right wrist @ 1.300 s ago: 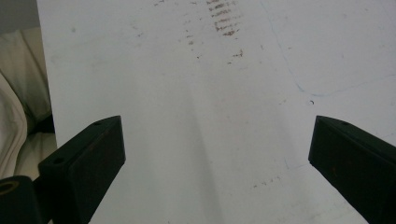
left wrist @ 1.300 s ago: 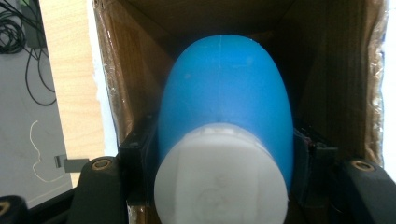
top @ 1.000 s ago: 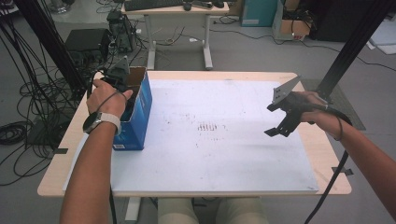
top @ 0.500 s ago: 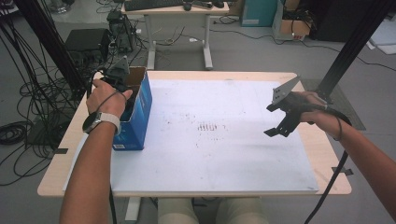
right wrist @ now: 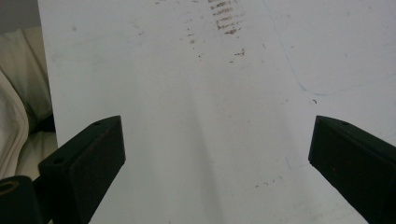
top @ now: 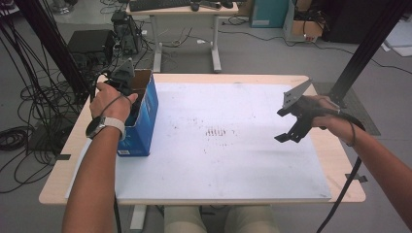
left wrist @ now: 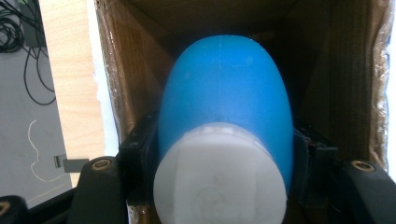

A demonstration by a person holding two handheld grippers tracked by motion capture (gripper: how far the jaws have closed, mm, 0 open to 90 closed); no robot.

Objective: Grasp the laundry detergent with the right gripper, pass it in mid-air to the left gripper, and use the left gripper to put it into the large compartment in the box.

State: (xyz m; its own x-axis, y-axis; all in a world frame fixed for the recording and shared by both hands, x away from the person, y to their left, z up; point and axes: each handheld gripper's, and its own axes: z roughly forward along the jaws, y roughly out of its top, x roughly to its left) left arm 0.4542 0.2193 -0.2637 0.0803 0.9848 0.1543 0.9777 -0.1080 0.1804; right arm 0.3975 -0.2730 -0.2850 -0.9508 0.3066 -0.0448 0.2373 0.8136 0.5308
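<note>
Bottle is blue with a white cap, and my left gripper pinches it on both sides, just past the cap. It sits inside the open cardboard box at the left edge of the table. I cannot tell if it touches the box floor. I think I am at the step where the bottle goes in or comes out of the box. Next I must move it straight along the box and keep it off the brown walls. My right gripper hangs over the right side of the white board, its jaws spread wide and holding nothing.
</note>
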